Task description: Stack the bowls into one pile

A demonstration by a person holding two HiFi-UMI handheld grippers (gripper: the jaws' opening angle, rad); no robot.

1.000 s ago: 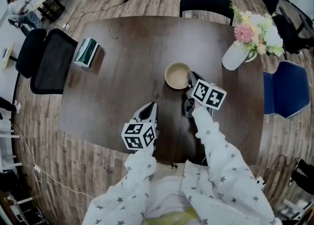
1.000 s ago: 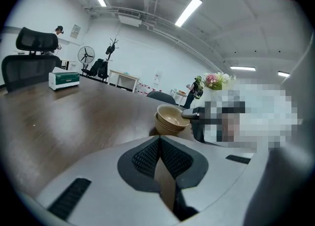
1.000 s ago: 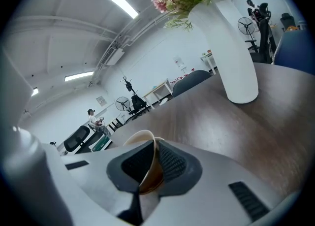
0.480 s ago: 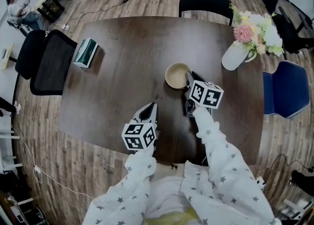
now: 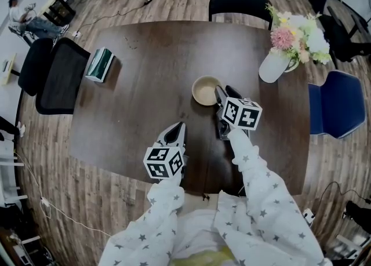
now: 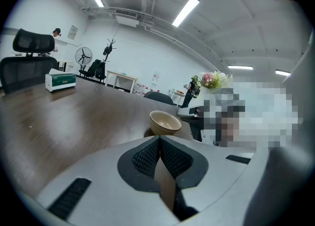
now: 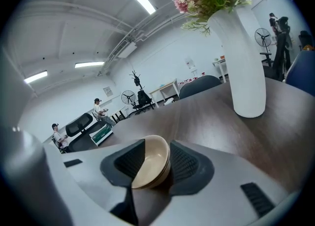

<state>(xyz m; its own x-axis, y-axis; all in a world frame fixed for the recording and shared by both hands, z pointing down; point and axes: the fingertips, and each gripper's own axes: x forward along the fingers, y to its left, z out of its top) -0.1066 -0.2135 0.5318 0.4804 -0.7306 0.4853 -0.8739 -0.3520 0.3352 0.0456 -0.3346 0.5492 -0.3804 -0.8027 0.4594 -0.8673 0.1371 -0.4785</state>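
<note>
**Nested bowls sit between freshly parted right fingers**

From the head view, the marker cube on the right gripper [image 5: 220, 98] covers most of its fingers, so that view does not show how they stand. The right gripper view does: the ribbed black pads stand wide apart, having just been opening. The bowls [image 5: 207, 90] sit in the gap between them, and neither pad presses on the rim. The near pad cuts off the lower left edge of the bowls, so their foot is not visible.

The bowls are smooth, cream-coloured and round, nested into one pile. The left gripper view shows thin stacked rim lines, but how many bowls there are is hard to tell. They rest near the middle of the dark, wood-grained tabletop [image 5: 145, 56].

The left gripper [image 5: 178, 128] hovers over the near edge of the tabletop, well apart from the bowls. Its textured fingers meet tip to tip with nothing between them.

A tall, matte white vase [image 5: 272, 68] stands at the far right, and its pink and white flowers [image 5: 295, 30] run off the top of the right gripper view. A green tissue box [image 5: 99, 63] sits at the left edge. Star-printed sleeves [image 5: 255, 189] hide both hands.
</note>
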